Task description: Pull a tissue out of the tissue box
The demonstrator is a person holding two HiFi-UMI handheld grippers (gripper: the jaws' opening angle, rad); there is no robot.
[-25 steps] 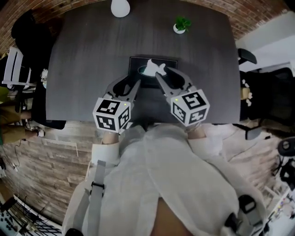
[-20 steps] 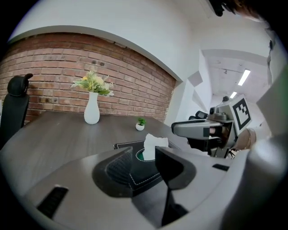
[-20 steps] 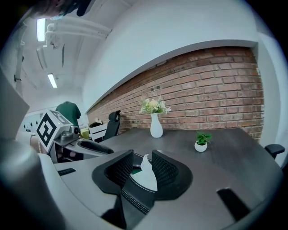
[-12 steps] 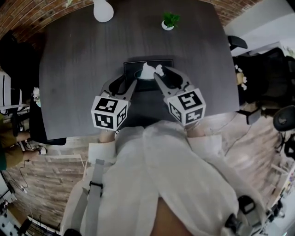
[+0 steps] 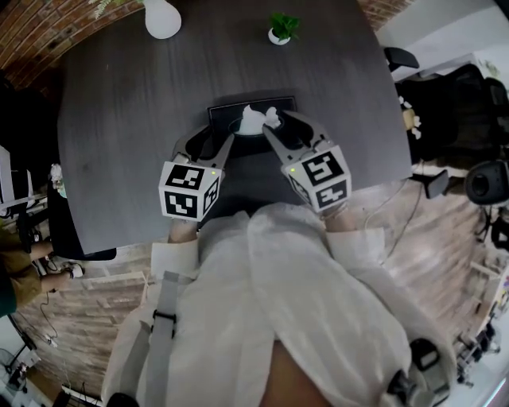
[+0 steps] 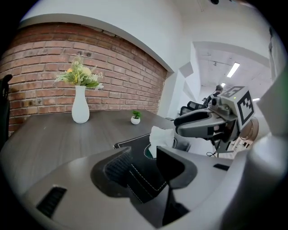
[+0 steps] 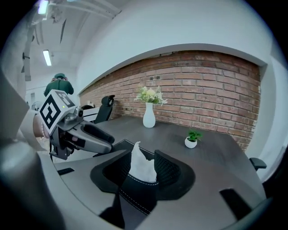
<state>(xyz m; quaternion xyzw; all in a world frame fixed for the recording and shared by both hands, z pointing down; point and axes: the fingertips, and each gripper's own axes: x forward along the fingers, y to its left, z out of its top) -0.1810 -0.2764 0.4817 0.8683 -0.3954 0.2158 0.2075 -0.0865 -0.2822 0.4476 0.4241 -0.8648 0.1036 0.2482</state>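
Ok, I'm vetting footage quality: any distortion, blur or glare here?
Head view: fisheye bows the table edges. Left gripper view: black round vignette, bright ceiling light at right. Right gripper view: same vignette, brick wall curves, tissue crisp.

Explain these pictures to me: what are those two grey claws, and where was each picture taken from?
No robot here: a person holds a two-jaw gripper in each hand. The top-down picture comes from a camera on the person's head; the other two come from cameras riding on the grippers, looking along their jaws. On the dark grey wooden table stand a flat black tissue box with a white tissue sticking up, a white vase of flowers and a small green plant in a white pot. The left gripper and the right gripper have both just been opening their jaws. Neither holds anything: the left gap is empty; the tissue shows in the right gap, unpinched.
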